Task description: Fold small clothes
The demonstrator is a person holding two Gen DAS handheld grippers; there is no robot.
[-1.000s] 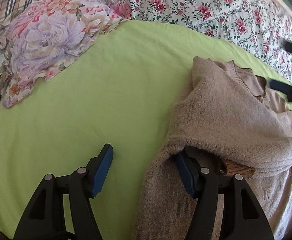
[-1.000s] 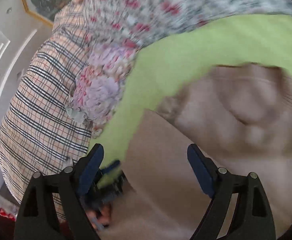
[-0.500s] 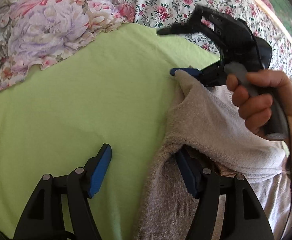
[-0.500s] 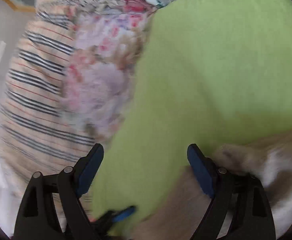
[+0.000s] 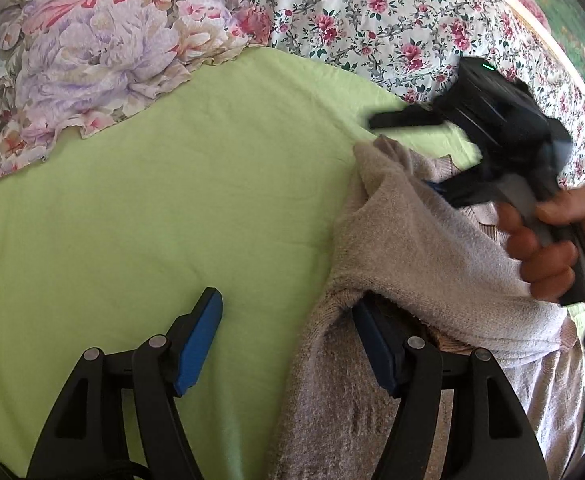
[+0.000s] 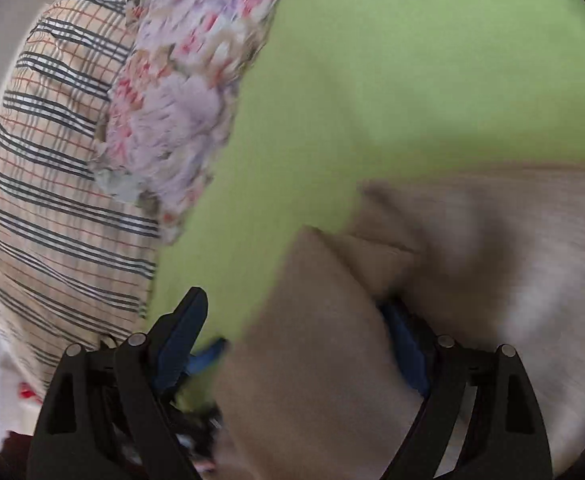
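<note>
Left wrist view: fuzzy beige sweater [image 5: 412, 240] (sleeve folded over) beside the wide-open, empty left tool [image 5: 288, 344].

Beige sweater [image 5: 432, 240], lime-green sheet [image 5: 152, 208], floral pillow [image 5: 104, 60], plaid blanket [image 6: 52, 160].

Right wrist view blurred; sweater [image 5: 424, 240] hides one gripper finger.

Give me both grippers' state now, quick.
Left gripper: open, one finger tucked under the sweater fold, nothing clamped.
Right gripper: open wide, sweater edge between the jaws, not gripped.
</note>
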